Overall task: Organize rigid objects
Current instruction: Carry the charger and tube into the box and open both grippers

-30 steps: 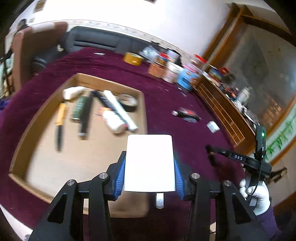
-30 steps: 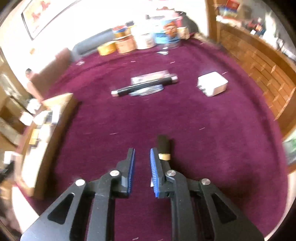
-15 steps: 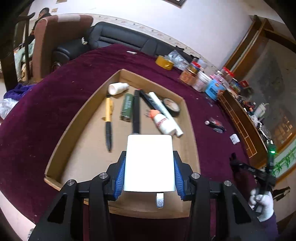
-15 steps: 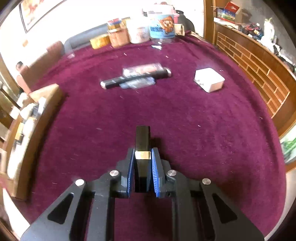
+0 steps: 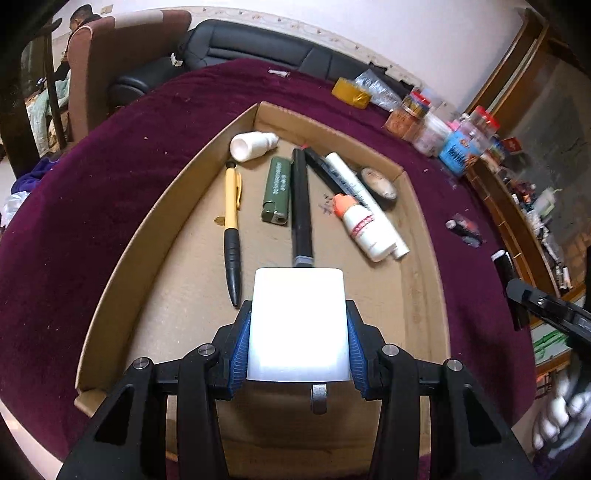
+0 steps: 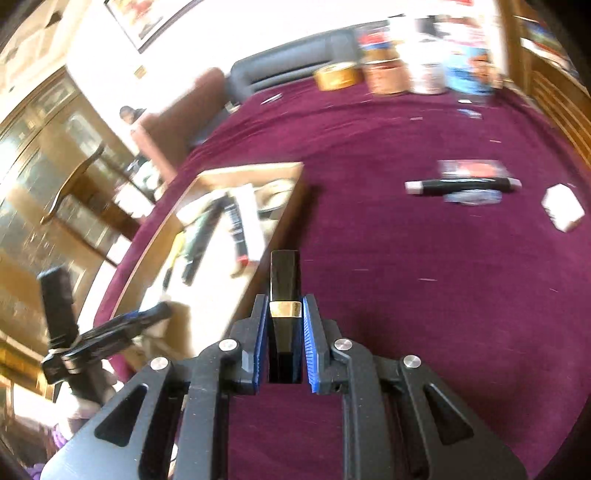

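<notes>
Cardboard tray (image 5: 421, 236) holds pens, bottles; left claw (image 5: 298, 345) clamps white charger (image 5: 297, 325), right claw (image 6: 284, 332) black tube (image 6: 283, 284).

Black sofa (image 5: 258, 48), brown armchair (image 5: 122, 62) — seated person (image 6: 127, 112), framed picture (image 6: 155, 20)

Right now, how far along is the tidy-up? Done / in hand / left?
Done: the cardboard tray already holds a yellow pen, green lighter, black marker and white bottles.
In hand: the left gripper holds a white charger block above the tray; the right gripper holds a black gold-banded tube near the tray's edge.
Left: a black pen and a white adapter on the cloth.
</notes>
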{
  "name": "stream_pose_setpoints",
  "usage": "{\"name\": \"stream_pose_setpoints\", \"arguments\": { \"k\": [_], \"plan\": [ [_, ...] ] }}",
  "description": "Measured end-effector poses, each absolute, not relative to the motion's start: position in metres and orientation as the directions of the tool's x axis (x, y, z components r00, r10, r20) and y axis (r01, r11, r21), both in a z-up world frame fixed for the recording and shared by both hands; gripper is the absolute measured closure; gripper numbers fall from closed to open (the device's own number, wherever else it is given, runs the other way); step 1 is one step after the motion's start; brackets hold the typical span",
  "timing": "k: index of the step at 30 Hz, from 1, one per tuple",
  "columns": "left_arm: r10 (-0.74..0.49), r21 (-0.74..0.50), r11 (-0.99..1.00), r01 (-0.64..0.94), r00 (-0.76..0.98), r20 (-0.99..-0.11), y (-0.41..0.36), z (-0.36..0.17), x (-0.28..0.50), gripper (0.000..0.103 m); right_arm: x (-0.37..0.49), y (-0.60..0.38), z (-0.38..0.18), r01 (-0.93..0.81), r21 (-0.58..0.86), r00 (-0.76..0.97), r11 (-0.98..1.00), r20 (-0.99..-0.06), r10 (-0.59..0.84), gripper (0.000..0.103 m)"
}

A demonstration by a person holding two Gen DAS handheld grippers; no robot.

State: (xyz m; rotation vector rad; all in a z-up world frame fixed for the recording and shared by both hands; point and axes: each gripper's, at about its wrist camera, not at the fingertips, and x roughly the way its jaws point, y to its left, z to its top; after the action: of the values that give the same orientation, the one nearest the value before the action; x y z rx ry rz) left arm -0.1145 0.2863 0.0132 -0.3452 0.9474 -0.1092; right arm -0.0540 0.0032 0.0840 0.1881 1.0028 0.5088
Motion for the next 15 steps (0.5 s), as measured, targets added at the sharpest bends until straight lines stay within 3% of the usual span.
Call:
{"name": "stream_pose_setpoints", "arguments": {
  "k": [8, 15],
  "plan": [
    [-0.253, -0.410, 0.904, -0.118, 0.626, -0.738, 0.310, 0.021, -0.120, 0.049, -0.045, 0.096, 0.061, -0.450, 0.316, 0.330, 0.835, -0.811, 0.484, 0.088],
    [-0.170, -0.394, 0.903, -0.172, 0.700, -0.693, 0.340, 0.040, -0.141, 0.038, -0.041, 0.135, 0.042, -0.499, 0.212, 0.326, 0.840, -0.852, 0.409, 0.087]
  ]
}}
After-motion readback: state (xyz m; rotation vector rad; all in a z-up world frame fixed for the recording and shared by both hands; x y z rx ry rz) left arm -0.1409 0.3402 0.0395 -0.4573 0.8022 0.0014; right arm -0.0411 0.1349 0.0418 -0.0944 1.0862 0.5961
